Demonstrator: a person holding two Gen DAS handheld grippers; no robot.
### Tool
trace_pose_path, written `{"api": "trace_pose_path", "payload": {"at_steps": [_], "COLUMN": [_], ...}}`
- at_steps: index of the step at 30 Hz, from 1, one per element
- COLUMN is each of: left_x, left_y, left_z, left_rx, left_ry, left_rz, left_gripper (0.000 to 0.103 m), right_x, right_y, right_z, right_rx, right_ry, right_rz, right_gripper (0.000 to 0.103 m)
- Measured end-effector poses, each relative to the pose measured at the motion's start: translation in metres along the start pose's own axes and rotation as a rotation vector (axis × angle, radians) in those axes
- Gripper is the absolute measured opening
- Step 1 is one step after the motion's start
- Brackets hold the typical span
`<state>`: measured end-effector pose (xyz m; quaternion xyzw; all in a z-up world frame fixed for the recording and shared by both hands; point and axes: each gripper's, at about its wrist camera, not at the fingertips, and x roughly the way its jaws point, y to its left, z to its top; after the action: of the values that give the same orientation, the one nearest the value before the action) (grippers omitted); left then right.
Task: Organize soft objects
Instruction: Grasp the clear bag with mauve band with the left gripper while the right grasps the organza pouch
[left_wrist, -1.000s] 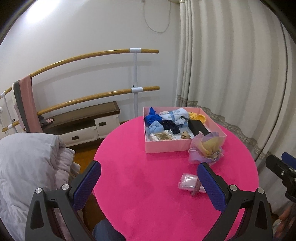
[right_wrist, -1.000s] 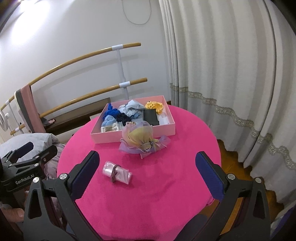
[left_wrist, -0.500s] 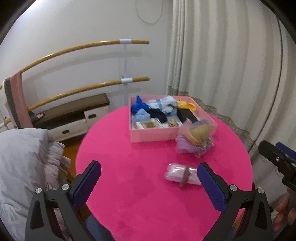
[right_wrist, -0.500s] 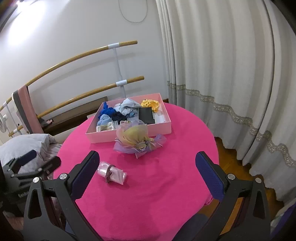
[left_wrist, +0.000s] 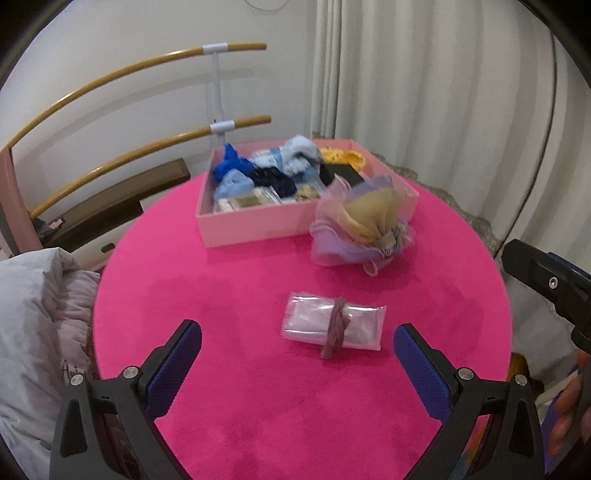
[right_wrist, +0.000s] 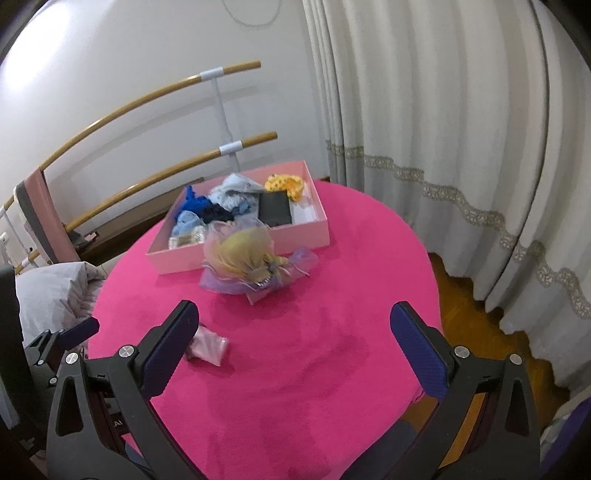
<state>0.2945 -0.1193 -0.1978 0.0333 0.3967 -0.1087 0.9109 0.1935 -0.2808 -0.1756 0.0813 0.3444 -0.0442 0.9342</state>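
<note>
A clear plastic packet with a brown band (left_wrist: 332, 326) lies on the round pink table (left_wrist: 258, 406), just ahead of my open, empty left gripper (left_wrist: 297, 356). A purple and yellow organza scrunchie (left_wrist: 364, 230) rests against the front of a pink box (left_wrist: 255, 227) holding several soft hair ties and a black card. In the right wrist view the packet (right_wrist: 208, 347) is partly hidden behind the left finger of my open, empty right gripper (right_wrist: 293, 332), and the scrunchie (right_wrist: 251, 264) and box (right_wrist: 303, 236) lie ahead.
Cream curtains (right_wrist: 461, 129) hang at the right. Wooden ballet bars (left_wrist: 122, 74) and a low bench (left_wrist: 110, 210) stand behind the table. A grey quilted garment (left_wrist: 33, 332) is piled at the left table edge.
Both grippers have moved forward and lower over the table. The packet now lies between the left gripper's fingers in view. Both stay open.
</note>
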Motion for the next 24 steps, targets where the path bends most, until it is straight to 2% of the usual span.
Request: {"api": "trace_pose_path", "payload": {"at_steps": [5, 10, 12, 13, 14, 19, 24], "left_x": [0.041, 0.076, 0.087, 0.092, 0.097, 0.106, 0.105], "left_y": [-0.012, -0.016, -0.015, -0.015, -0.013, 0.0, 0.022], "left_z": [0.0, 0.006, 0.006, 0.006, 0.005, 0.008, 0.014], "left_rx": [0.027, 0.035, 0.035, 0.034, 0.031, 0.019, -0.016], "left_ry": [0.059, 0.082, 0.086, 0.093, 0.111, 0.119, 0.099], "left_rz": [0.003, 0.013, 0.003, -0.01, -0.022, -0.063, -0.042], "left_gripper": [0.103, 0.102, 0.097, 0.084, 0.08, 0.076, 0.076], "right_x": [0.021, 0.042, 0.05, 0.055, 0.059, 0.075, 0.091], "right_y": [-0.009, -0.018, -0.019, -0.019, -0.018, -0.012, 0.0], "right_z": [-0.003, -0.004, -0.005, -0.005, -0.004, -0.002, 0.003], "right_rx": [0.017, 0.032, 0.031, 0.031, 0.03, 0.019, -0.011], "right_ry": [0.035, 0.071, 0.087, 0.096, 0.103, 0.124, 0.139], "right_rz": [0.0, -0.001, 0.002, 0.003, 0.005, 0.012, 0.024], "right_gripper": [0.103, 0.103, 0.103, 0.103, 0.103, 0.103, 0.103]}}
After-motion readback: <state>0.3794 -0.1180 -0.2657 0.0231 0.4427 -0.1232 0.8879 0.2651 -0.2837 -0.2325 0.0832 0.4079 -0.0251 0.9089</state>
